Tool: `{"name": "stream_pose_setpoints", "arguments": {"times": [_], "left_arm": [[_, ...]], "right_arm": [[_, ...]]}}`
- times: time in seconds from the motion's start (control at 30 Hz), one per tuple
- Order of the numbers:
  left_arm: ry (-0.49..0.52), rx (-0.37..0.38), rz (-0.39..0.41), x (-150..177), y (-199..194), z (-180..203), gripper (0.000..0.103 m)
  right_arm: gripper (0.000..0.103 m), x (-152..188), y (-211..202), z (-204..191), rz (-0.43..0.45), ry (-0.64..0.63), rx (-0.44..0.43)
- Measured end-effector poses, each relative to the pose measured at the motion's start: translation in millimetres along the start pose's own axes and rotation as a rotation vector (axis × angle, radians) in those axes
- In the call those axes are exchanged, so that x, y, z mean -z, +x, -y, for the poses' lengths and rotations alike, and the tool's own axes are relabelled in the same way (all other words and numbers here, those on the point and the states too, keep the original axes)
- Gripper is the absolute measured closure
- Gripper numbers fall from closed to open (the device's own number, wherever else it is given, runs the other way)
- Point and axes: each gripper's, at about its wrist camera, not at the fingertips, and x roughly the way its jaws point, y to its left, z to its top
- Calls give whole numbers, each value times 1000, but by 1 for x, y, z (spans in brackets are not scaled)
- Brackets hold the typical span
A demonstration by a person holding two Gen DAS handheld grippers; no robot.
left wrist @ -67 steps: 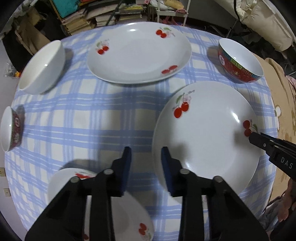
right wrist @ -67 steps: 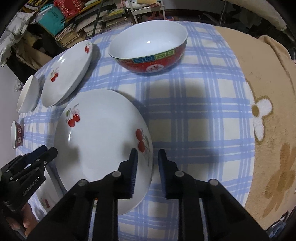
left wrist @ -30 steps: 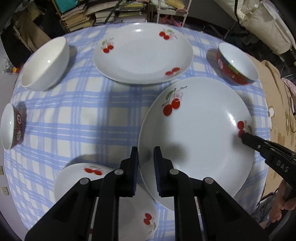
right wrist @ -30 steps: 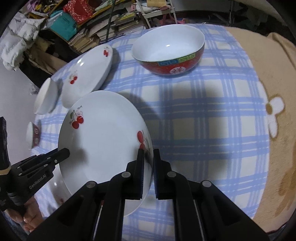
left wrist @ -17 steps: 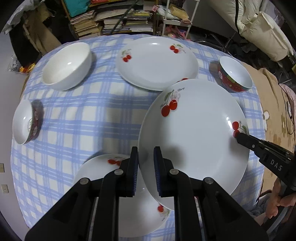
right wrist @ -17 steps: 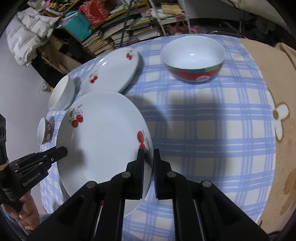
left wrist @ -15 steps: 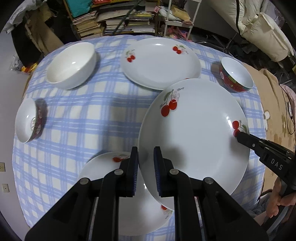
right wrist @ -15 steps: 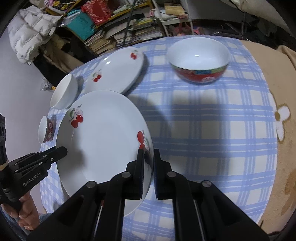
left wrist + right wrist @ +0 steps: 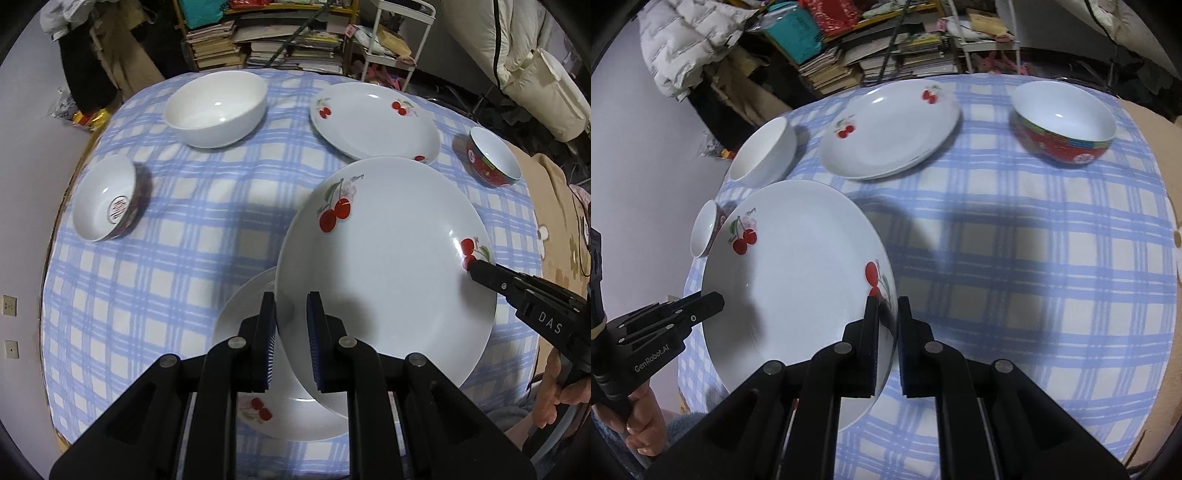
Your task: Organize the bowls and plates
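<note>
A round table under a blue and cream checked cloth point(image 9: 207, 236) fills the near scene. Beyond its far edge, stacks of books and magazines point(image 9: 280, 48) are piled on the floor and on low shelves. A white wire trolley point(image 9: 399, 40) stands to their right. A pale padded quilt point(image 9: 517, 55) lies at far right. A plain pale wall point(image 9: 22, 184) runs along the left, with two sockets low down. The light is dim and cool.

3 cherry plates point(image 9: 388, 258), 1 white bowl point(image 9: 216, 109), 2 red-patterned bowls point(image 9: 493, 157), 2 grippers point(image 9: 291, 325).
</note>
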Motion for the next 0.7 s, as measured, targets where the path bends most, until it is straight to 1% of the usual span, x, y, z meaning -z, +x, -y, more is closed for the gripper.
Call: {"name": "stream_pose_setpoints", "arguments": {"times": [0.17, 0.3, 0.7], "left_arm": [[-13, -12, -2, 13, -5, -11, 87], [-22, -39, 1, 23, -9, -16, 87], [-90, -42, -14, 52, -7, -44, 87]], "right_arm": [[92, 3, 0, -16, 4, -32, 5], [92, 5, -1, -28, 7, -65, 8], [92, 21, 14, -55, -24, -136, -1]]}}
